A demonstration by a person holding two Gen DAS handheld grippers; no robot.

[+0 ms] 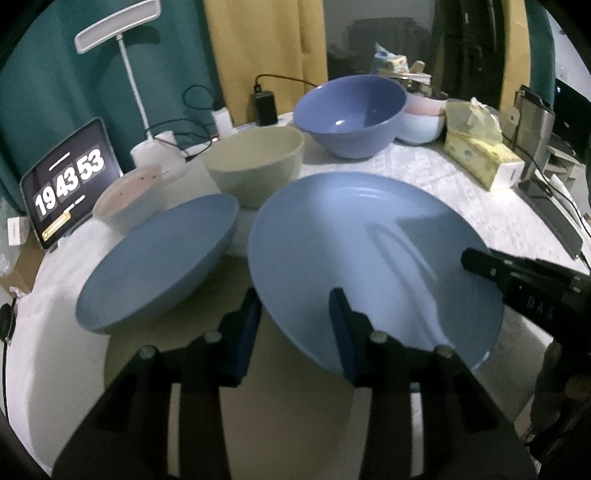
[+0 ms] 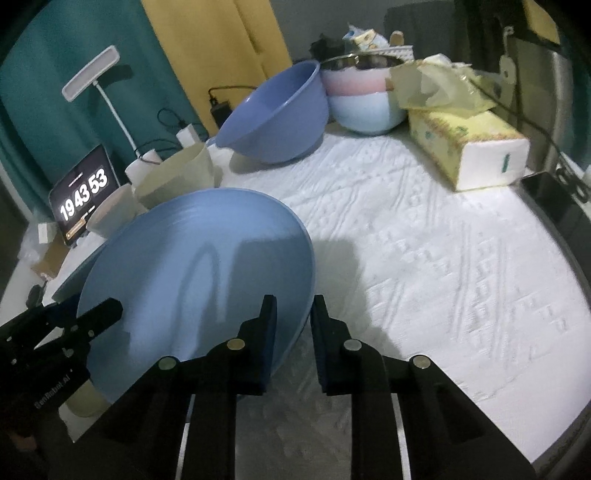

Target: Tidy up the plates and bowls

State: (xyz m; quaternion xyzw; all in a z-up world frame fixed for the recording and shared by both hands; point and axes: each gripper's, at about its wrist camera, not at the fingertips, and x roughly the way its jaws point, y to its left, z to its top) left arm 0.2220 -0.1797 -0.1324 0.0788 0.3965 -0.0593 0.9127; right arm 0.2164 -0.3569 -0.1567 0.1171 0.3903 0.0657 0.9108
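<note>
A large blue plate [image 1: 369,236] [image 2: 207,266] hangs tilted over the white tablecloth [image 2: 443,258]. My left gripper [image 1: 295,317] is shut on its near left rim, one finger over the plate's face and one under its edge. My right gripper [image 2: 293,314] is shut on the opposite rim and shows in the left wrist view as a dark tip [image 1: 476,262]. The left gripper [image 2: 110,310] appears at the lower left of the right wrist view. A second blue plate [image 1: 159,266] lies tilted just left of the held one.
Behind the plates stand a beige bowl [image 1: 255,162], a small pink bowl [image 1: 129,195], a big periwinkle bowl [image 1: 351,114] and stacked pink and pale blue bowls [image 2: 362,103]. A tissue box [image 2: 469,147] sits at the right, a clock tablet [image 1: 70,181] and lamp [image 1: 118,29] at the left.
</note>
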